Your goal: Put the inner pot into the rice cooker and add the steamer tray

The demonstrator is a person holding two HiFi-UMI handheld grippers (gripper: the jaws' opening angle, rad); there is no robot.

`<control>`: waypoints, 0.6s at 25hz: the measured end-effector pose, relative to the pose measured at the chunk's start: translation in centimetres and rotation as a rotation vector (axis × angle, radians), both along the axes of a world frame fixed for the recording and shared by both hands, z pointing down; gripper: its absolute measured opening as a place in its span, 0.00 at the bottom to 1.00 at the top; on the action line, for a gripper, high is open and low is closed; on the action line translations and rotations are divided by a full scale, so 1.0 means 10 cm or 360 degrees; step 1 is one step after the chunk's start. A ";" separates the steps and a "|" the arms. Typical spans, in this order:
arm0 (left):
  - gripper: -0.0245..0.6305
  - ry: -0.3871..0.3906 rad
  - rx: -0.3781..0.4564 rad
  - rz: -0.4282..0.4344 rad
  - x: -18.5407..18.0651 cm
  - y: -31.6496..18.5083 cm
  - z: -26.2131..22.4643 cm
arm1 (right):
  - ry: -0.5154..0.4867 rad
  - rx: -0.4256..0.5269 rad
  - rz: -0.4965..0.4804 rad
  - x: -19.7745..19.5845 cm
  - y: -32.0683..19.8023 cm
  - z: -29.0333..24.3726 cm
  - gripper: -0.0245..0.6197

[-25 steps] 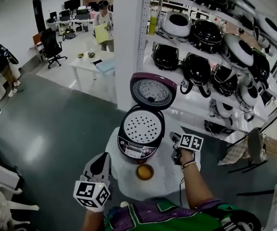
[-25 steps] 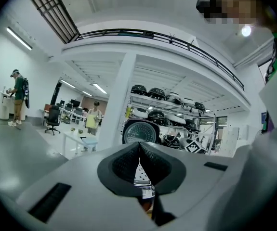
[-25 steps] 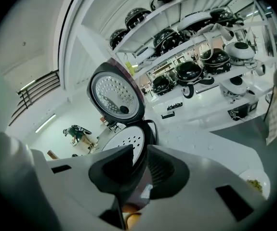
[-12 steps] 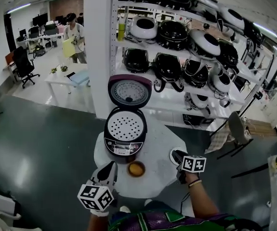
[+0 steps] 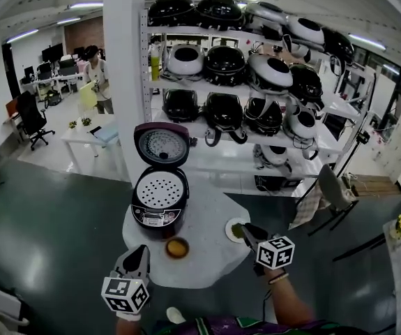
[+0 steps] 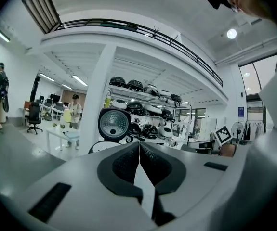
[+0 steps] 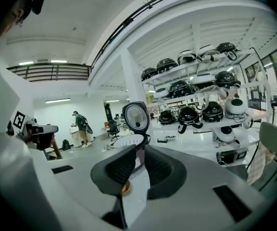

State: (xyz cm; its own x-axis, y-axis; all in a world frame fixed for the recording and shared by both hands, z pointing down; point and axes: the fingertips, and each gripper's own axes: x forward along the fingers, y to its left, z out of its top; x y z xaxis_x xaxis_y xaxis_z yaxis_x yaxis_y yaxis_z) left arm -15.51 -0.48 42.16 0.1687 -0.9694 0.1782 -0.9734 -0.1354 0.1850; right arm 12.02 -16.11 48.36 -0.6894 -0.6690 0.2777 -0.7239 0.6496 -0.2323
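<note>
Centrally, the rice cooker point(image 5: 155, 213) stands on the round white table point(image 5: 207, 258). Its lid point(image 5: 162, 145) is tipped up and the perforated steamer tray point(image 5: 160, 190) sits in its mouth. Just below it lies a small orange bowl point(image 5: 177, 248), and to the right a white plate point(image 5: 232, 227) holds something green. Nothing stands between the cooker and the grippers at the table's lower edge. The left gripper point(image 5: 141, 250), at lower left, has its jaws pressed together and is empty. The right gripper point(image 5: 245, 230), overlapping the plate, shows a narrow slit; its jaws have just been closing, with nothing between them. Shelves of cookers point(image 5: 256, 82) and a white pillar point(image 5: 123, 68) fill the top. The tray covers the cooker's inside, so the inner pot cannot be made out.
</note>
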 end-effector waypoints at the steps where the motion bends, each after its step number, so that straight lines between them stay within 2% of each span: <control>1: 0.07 -0.0002 0.0005 -0.0010 0.11 0.07 -0.02 | -0.0005 0.0017 -0.0028 0.09 0.12 -0.06 0.14; 5: 0.07 -0.0020 0.0017 -0.0070 0.50 0.35 -0.10 | -0.0001 0.0107 -0.0130 0.48 0.57 -0.29 0.12; 9: 0.07 -0.0060 0.0083 -0.0098 0.91 0.68 -0.25 | -0.0053 0.0185 -0.0158 0.97 0.95 -0.50 0.12; 15: 0.07 -0.0071 0.0163 -0.0240 1.10 1.25 -0.47 | -0.0150 0.0323 -0.0194 1.35 1.43 -0.86 0.09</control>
